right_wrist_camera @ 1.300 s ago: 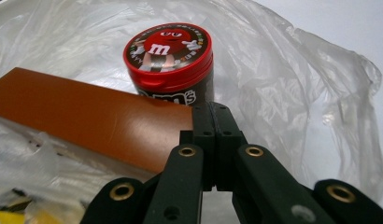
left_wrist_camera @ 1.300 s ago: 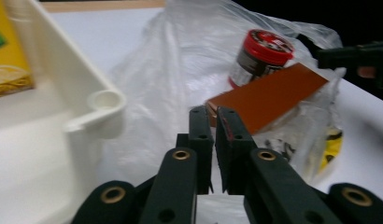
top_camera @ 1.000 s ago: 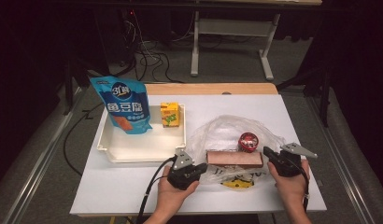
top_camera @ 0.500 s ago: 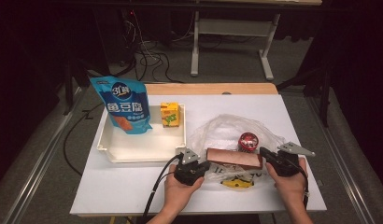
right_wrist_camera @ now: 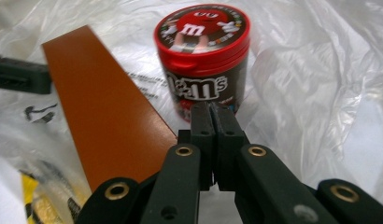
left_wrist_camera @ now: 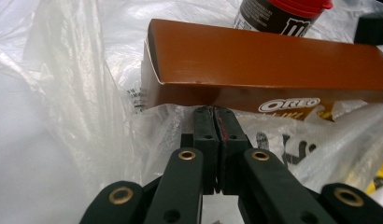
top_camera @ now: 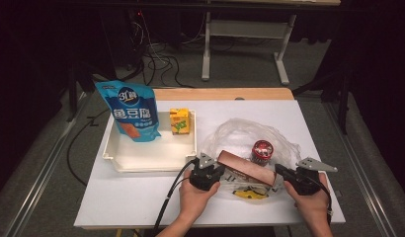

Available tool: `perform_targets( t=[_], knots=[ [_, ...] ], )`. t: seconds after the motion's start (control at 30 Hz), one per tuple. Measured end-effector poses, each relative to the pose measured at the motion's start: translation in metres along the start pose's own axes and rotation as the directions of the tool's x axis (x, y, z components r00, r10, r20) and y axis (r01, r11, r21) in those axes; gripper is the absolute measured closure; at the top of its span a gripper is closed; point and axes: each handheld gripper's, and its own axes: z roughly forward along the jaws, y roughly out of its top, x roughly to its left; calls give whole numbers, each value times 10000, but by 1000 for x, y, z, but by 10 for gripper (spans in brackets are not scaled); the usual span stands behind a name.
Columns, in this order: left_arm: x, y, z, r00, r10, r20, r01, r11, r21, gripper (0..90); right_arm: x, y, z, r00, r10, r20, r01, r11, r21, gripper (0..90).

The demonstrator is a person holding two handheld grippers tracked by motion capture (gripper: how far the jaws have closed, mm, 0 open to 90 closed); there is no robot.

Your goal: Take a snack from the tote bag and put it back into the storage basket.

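High view: two hands work at the near edge of a white table (top_camera: pixel 141 202), each holding one gripper. The left gripper (top_camera: pixel 214 170) and right gripper (top_camera: pixel 279 172) point inward at opposite ends of one brown biscuit box (top_camera: pixel 247 169), which lies on one crumpled clear plastic bag (top_camera: pixel 240 133) beside one red-lidded candy tub (top_camera: pixel 263 149). Toward the table's left edge, one white tray (top_camera: pixel 151 155) holds one blue pouch (top_camera: pixel 134 111) and one yellow carton (top_camera: pixel 179 121).

Left gripper view: the left gripper (left_wrist_camera: pixel 213 114) has its jaws pressed together on a fold of the plastic bag (left_wrist_camera: pixel 87 93) just below the box (left_wrist_camera: pixel 273 60), its end flap facing the camera.

Right gripper view: the right gripper (right_wrist_camera: pixel 211 109) is closed, pads meeting on bag film at the foot of the upright tub (right_wrist_camera: pixel 203 56); the box (right_wrist_camera: pixel 105 116) stretches away to its left.
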Motion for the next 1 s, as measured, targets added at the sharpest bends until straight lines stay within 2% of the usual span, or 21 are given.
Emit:
perform_targets(
  t=[0.1,0.2,0.27,0.33,0.37,0.4,0.43,0.47,0.5,0.53,0.63,0.67,0.73,0.8,0.87,1.0],
  knots=[
    [0,1,2,10000,-69,-11,69,10000,-6,891,3,-1,-1,9999,-90,-77,91,9999,72,900],
    [2,4,6,10000,-90,-34,91,9999,50,898,11,-3,-1,9980,-424,-461,439,9986,308,900],
    [1,4,6,10000,-18,-9,18,9999,110,893,15,-3,-2,9978,-557,-369,569,9978,333,866],
    [-2,3,4,9999,135,95,-136,9998,126,875,17,-1,-5,9974,-565,-442,566,9984,11,793],
    [-2,3,4,9999,135,95,-136,9998,126,870,17,-1,-5,9974,-565,-442,566,9984,11,793],
    [-7,0,1,9990,332,296,-335,9994,85,863,18,1,-8,9967,-512,-635,490,9981,-366,693],
    [-7,0,1,9990,332,296,-335,9994,85,861,18,1,-8,9967,-512,-635,490,9981,-366,693],
    [-11,-1,0,9983,510,285,-514,9986,127,858,21,2,-10,9939,-696,-857,652,9964,-540,618],
    [-14,-3,-1,9967,732,344,-738,9971,167,858,21,2,-10,9939,-696,-857,652,9964,-540,618],
    [-20,-7,-1,9940,885,640,-898,9958,172,842,25,2,-8,9893,-789,-1230,727,9959,-539,550],
    [-26,-11,-1,9915,937,902,-966,9949,285,829,31,2,-4,9865,-1021,-1282,983,9945,-360,464],
    [-31,-15,0,9881,1014,1152,-1074,9931,474,826,32,2,-2,9859,-1044,-1308,1017,9944,-275,437],
    [-33,-17,1,9874,1020,1208,-1088,9928,506,827,33,2,-1,9855,-1038,-1344,1019,9946,-213,418],
    [-36,-22,1,9842,1290,1210,-1379,9881,676,827,35,1,1,9851,-1118,-1308,1130,9936,15,383],
    [-35,-22,0,9864,1177,1149,-1263,9895,708,833,35,0,4,9830,-1140,-1437,1178,9929,181,356],
    [-32,-24,1,9906,901,1031,-998,9907,921,857,35,0,5,9825,-1061,-1533,1103,9937,189,348]
  ],
)
